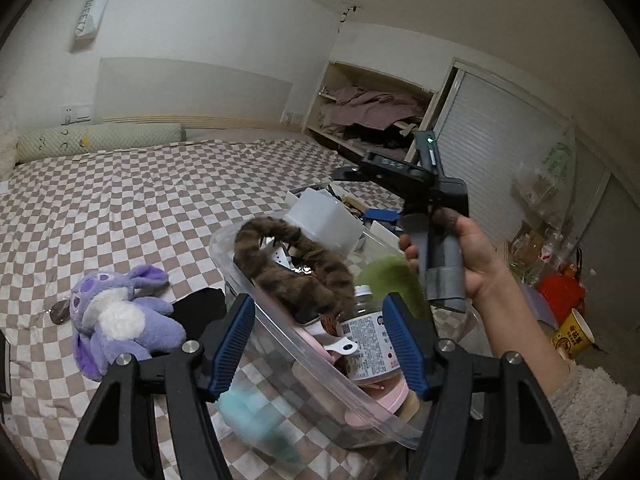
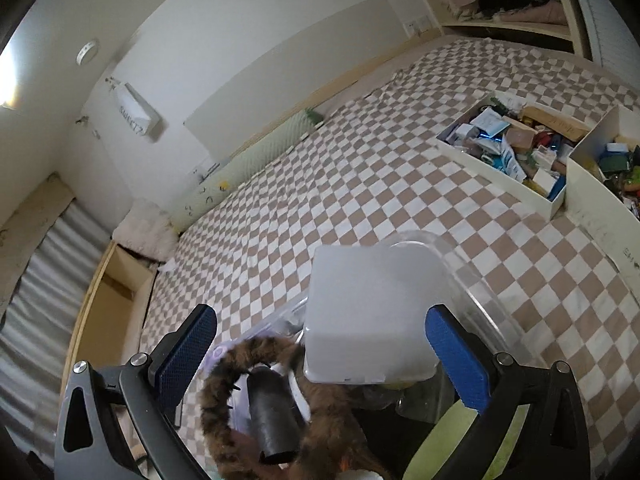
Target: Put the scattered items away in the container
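Container: a clear plastic tub (image 1: 320, 364) sits on the checked bedspread (image 1: 132, 200), filling the lower centre of the left wrist view; its near wall runs between the blue pads.
Left gripper (image 1: 320, 340): jaws partly apart, one pad on either side of the tub's rim; whether the pads press the plastic I cannot tell.
Right gripper (image 2: 322, 360): jaws spread wide with nothing clamped, hovering over the tub's contents (lower centre of the right wrist view).
Right hand (image 1: 452, 256): wrapped around the handle of that tool, right of centre in the left wrist view, a fleecy sleeve (image 1: 596, 412) at the lower right.
In the tub: a brown furry ring (image 1: 288, 264), a frosted white box (image 2: 368, 316) at its far end, a labelled jar (image 1: 370, 340), a green blurred item (image 1: 390, 280) and pink pieces low down.
Outside the tub: a purple plush toy (image 1: 120, 316) lies at the lower left of the left wrist view, just beside the tub, with a black item (image 1: 200, 308) between them.
Background: two cream boxes of clutter (image 2: 516, 152) at the right edge of the right wrist view.
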{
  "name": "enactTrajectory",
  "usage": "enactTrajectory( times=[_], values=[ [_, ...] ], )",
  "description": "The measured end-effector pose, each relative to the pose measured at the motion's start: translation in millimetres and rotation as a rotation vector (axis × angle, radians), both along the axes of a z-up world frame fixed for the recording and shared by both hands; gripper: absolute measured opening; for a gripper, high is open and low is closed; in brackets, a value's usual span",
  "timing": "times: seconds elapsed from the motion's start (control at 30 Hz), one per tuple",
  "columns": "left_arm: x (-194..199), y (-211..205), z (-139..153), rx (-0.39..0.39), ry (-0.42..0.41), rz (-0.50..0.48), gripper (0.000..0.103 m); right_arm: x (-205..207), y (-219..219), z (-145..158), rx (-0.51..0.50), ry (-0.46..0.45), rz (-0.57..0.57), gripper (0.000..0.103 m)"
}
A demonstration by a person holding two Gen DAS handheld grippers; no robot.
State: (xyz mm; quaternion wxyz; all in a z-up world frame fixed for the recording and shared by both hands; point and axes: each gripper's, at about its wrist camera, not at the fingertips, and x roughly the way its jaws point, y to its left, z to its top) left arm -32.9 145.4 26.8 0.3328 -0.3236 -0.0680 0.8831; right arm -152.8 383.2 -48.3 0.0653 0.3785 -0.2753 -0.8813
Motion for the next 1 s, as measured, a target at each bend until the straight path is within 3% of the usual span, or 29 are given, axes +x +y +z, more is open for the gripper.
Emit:
enactTrajectory(
  times=[0.2, 0.27, 0.33, 0.57, 0.7, 0.83, 0.93, 1.0],
  values=[
    [-15, 0, -27, -0.104, -0.071, 0.019, 0.069, -12, -22, -10, 0.07, -0.004, 0.037, 0.103],
    [-21, -7, -39, -0.132, -0.109, 0.036, 0.085, -14, -25, -12, 0.092, -0.005, 0.032, 0.103],
    [-25, -17, -54, -0.168, -0.142, 0.063, 0.095, -17, -25, -15, 0.104, -0.007, 0.025, 0.103],
    [-37, -40, -121, -0.34, -0.297, 0.126, 0.095, -19, -17, -25, 0.112, -0.018, 0.009, 0.103],
    [-33, -33, -156, -0.43, -0.34, 0.065, 0.095, -17, -6, -32, 0.086, -0.042, -0.032, 0.103],
    [-21, -13, -192, -0.598, -0.363, -0.012, 0.095, -12, 1, -35, 0.078, -0.049, -0.049, 0.103],
    [-16, -15, -217, -0.681, -0.488, 0.045, 0.095, -11, -1, -33, 0.072, -0.049, -0.053, 0.103],
    [-12, -24, -224, -0.635, -0.593, 0.082, 0.095, -11, -2, -33, 0.079, -0.052, -0.054, 0.103]
  ],
)
